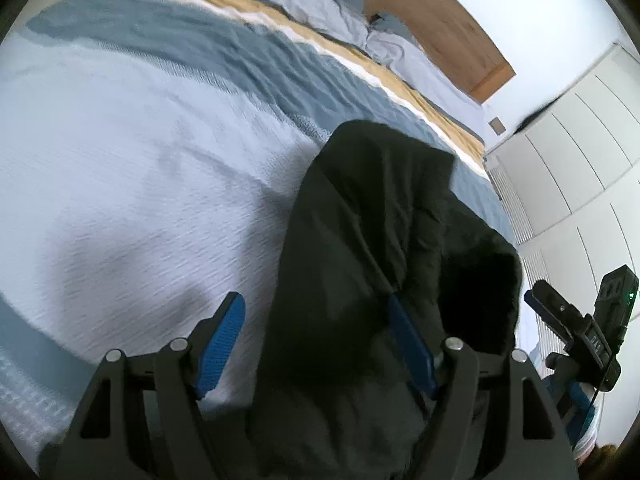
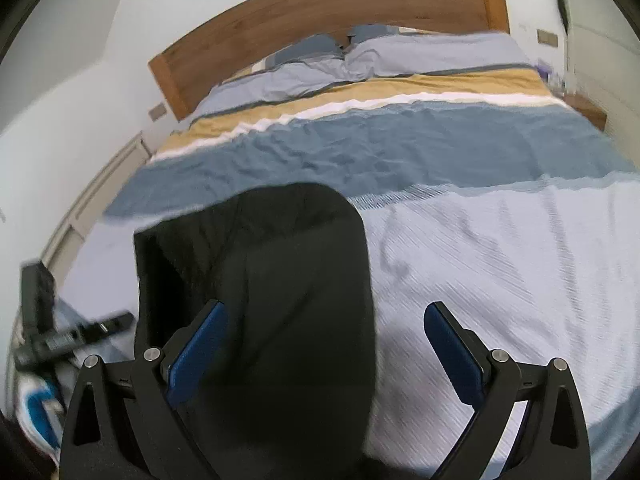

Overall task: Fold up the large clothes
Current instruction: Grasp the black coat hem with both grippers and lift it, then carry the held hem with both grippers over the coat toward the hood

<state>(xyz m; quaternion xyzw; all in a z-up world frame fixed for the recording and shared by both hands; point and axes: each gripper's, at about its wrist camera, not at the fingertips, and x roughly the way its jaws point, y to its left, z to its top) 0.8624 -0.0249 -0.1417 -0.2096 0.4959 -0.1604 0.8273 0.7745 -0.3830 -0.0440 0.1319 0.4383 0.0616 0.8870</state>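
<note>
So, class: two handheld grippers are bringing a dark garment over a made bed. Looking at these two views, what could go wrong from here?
1. The dark garment hangs bunched between wide-set jaws in both views; whether either gripper pinches it is unclear, so it might slip.
2. It droops in folds, so it may land crumpled on the bedspread, making a neat fold harder.
3. The left gripper and right gripper work close together; they could bump.

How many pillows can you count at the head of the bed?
2 light blue pillows lie side by side against the wooden headboard: the left pillow and the right pillow. Darker blue fabric behind them may hide more.
</note>
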